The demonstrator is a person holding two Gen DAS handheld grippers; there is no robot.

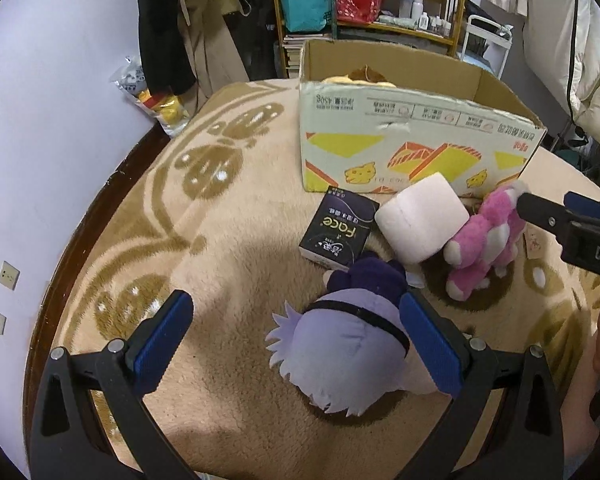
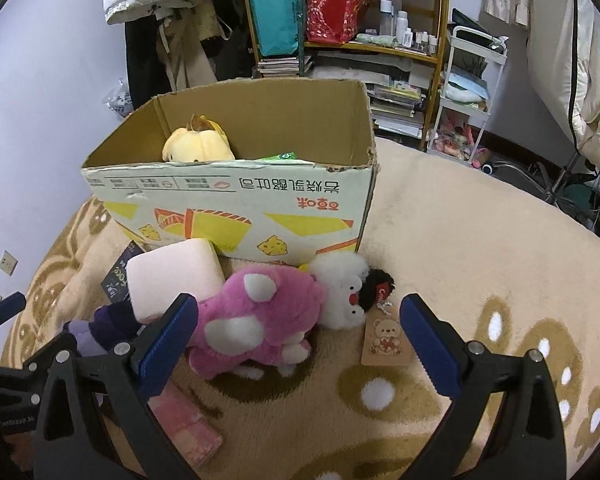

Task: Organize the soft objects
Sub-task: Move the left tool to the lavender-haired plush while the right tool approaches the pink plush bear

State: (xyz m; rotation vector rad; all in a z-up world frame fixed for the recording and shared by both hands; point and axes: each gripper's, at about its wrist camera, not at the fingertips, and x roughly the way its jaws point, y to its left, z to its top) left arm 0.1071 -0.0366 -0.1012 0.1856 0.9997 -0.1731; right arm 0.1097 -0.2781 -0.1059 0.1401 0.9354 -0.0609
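A lilac-haired plush doll (image 1: 340, 356) lies on the beige blanket, also at the left in the right wrist view (image 2: 100, 328). My left gripper (image 1: 300, 344) is open, its right pad beside the doll's head. A pink-and-white plush toy (image 2: 260, 320) with a white-faced head lies in front of the cardboard box (image 2: 236, 208); it also shows in the left wrist view (image 1: 484, 244). My right gripper (image 2: 300, 340) is open just above the pink plush. A pale pink foam block (image 1: 424, 220) and a black tissue pack (image 1: 338, 228) lie by the box. A yellow plush (image 2: 198, 142) sits inside the box.
A paper tag with a bear (image 2: 386, 338) lies beside the pink plush. A pink packet (image 2: 188, 428) lies near my right gripper's left finger. Shelves (image 2: 364, 40) with bags and bottles stand behind the bed. The wall (image 1: 40, 140) is close on the left.
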